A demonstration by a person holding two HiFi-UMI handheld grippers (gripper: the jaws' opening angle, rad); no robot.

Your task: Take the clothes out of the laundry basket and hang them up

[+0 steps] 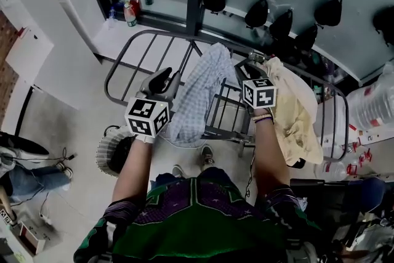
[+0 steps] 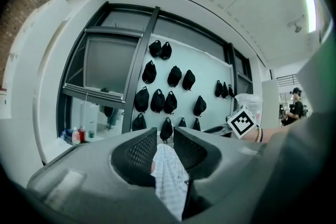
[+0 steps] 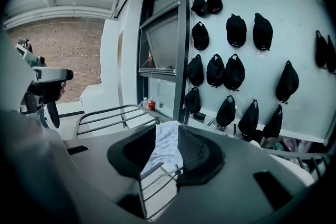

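With the left gripper (image 2: 165,136) and right gripper (image 3: 167,134) both clamped on the shirt (image 1: 203,89), uneven draping could slide it off the rack (image 1: 111,74).

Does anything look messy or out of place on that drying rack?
The cream cloth is bunched in a heap on the drying rack's right end, not spread out. The checked cloth lies skewed across the rails, one end pinched in the left tool.

Dim, bluish indoor light; heavy fisheye distortion, dark corners.
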